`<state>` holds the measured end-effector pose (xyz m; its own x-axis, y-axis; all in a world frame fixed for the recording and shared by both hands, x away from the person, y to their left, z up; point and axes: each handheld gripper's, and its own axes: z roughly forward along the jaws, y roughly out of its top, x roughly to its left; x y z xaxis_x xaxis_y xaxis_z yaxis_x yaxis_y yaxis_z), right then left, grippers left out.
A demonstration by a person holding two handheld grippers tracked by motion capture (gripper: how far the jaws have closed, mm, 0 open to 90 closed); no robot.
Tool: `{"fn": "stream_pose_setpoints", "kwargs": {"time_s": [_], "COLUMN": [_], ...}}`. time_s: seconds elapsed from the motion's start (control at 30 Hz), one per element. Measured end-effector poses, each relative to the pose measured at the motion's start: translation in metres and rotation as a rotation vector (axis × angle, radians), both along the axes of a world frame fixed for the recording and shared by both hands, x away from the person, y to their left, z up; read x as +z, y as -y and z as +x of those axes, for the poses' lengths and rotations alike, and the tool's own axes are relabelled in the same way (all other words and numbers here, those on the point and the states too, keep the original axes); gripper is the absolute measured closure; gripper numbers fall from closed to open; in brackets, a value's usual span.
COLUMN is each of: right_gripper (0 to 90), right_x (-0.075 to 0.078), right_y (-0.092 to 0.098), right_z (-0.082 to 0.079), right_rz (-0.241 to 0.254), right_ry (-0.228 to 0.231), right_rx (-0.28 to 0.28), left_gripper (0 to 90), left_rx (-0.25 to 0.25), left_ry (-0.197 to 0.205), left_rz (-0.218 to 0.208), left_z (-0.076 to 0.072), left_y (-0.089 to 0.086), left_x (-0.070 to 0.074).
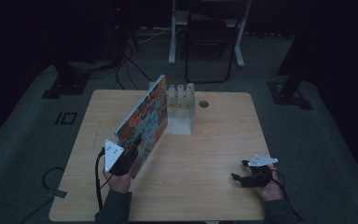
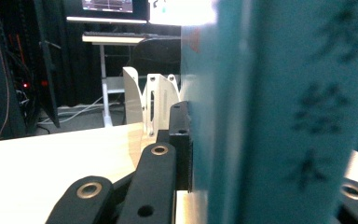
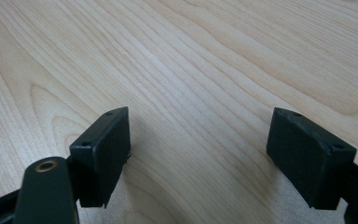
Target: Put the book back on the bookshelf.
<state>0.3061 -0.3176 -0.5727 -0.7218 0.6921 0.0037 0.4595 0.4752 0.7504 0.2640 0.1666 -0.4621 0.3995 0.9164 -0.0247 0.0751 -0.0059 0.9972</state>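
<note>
One book [image 1: 144, 122], picture cover, teal spine. It's held tilted over the left half of the table [image 1: 214, 154], near corner low at the person's left hand, far corner up against the white rack [image 1: 181, 103] at the table's far middle. Whether the far edge touches the rack or just sits beside it: can't tell from the high view.

Left gripper [image 1: 122, 162]: clamped on the book's near lower edge. In the left gripper view the book [image 2: 270, 116] stands upright between the jaws, spine toward the camera with dark printed characters, one black pad flat against its left face. Hand comes in from the bottom edge, forearm in a dark sleeve, grey three-cornered plate on top of the gripper, cable looping off to the left.

Right gripper [image 1: 237, 178]: jaws apart, nothing between them. It sits low over the table's right front area, well apart from the book, pointing left across the table. The right gripper view [image 3: 198, 140] shows both pads spread wide with bare wood grain between.

Count: one book, two grippers, one rack with three upright white dividers visible, one table with one round grommet hole [image 1: 203, 103] just right of the rack. Behind the table: one dark folding chair [image 1: 209, 42] and a white desk leg [image 1: 172, 32].
</note>
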Motion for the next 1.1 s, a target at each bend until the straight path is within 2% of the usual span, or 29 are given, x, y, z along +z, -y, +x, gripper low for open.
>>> {"fn": "stream_pose_setpoints", "kwargs": {"time_s": [0.17,0.43,1.1], "right_gripper": [21.1,21.1,20.9], "right_x": [0.000,0.000,0.000], "right_y": [0.000,0.000,0.000], "right_z": [0.000,0.000,0.000], "right_rz": [0.000,0.000,-0.001], "right_ry": [0.000,0.000,0.000], "right_rx": [0.000,0.000,0.002], "left_gripper": [81.2,81.2,81.1], "left_rx": [0.011,0.042,0.095], "left_ry": [-0.004,-0.016,-0.022], "left_rz": [-0.007,-0.016,0.014], "left_z": [-0.001,0.007,0.027], "left_y": [-0.003,-0.004,0.007], "left_x": [0.000,-0.001,-0.006]}}
